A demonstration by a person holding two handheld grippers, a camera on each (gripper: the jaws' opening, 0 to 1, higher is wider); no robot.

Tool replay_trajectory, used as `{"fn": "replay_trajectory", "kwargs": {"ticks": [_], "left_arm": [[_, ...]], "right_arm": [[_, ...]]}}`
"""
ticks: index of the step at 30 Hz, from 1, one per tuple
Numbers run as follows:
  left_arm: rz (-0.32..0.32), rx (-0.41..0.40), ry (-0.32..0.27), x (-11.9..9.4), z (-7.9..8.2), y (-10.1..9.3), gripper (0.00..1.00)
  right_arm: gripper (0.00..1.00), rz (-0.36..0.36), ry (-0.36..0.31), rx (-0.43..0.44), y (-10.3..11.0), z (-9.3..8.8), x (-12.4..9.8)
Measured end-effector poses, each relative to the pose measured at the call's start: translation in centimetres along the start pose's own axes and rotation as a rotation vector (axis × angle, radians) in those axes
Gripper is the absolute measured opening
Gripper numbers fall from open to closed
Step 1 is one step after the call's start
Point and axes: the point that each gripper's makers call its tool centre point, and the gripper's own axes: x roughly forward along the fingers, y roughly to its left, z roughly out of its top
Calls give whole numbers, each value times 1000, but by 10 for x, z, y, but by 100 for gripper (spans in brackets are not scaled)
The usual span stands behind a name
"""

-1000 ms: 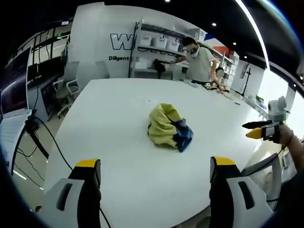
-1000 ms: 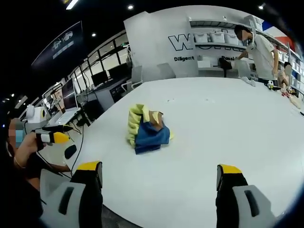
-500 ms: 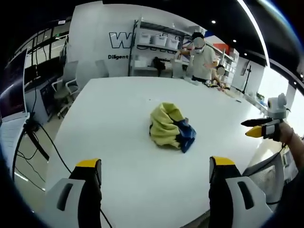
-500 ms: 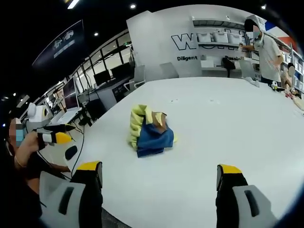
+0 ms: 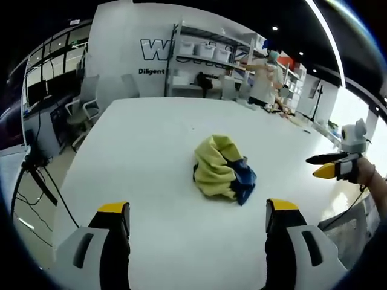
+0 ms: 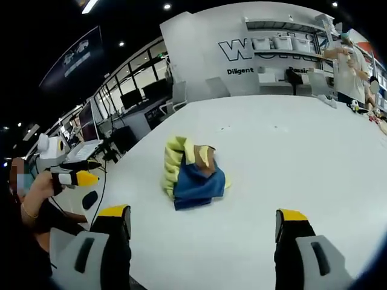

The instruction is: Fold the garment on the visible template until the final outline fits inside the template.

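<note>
Garment (image 5: pixel 222 175) bunched mid-table (image 5: pixel 151 133), betw. both grippers; shelves (image 5: pixel 205 54) behind.

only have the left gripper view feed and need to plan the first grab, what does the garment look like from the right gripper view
observer: the garment is a crumpled heap; its blue part faces that camera, with yellow folds bunched on that view's left.
operator: anything on top of it
observer: a brown patch of cloth shows at the top of the heap, above the blue.
operator: is the right hand-held gripper ready
observer: the right hand-held gripper has its jaws wide apart and empty, short of the garment, at the near edge of the white table.
</note>
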Motion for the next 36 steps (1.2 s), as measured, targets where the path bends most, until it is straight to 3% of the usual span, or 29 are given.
{"fn": "replay_trajectory", "kwargs": {"ticks": [5, 16, 30, 36], "left_arm": [[0, 2, 35, 15, -3, 3, 91], [-38, 3, 44, 53, 1, 3, 85], [-59, 0, 99, 104, -19, 6, 80], [-73, -3, 120, 121, -30, 3, 77]], "right_arm": [[98, 13, 8, -12, 1, 6, 15], [93, 41, -7, -28, 4, 20, 52], [85, 50, 35, 9, 7, -1, 96], [77, 17, 29, -26, 9, -7, 115]]}}
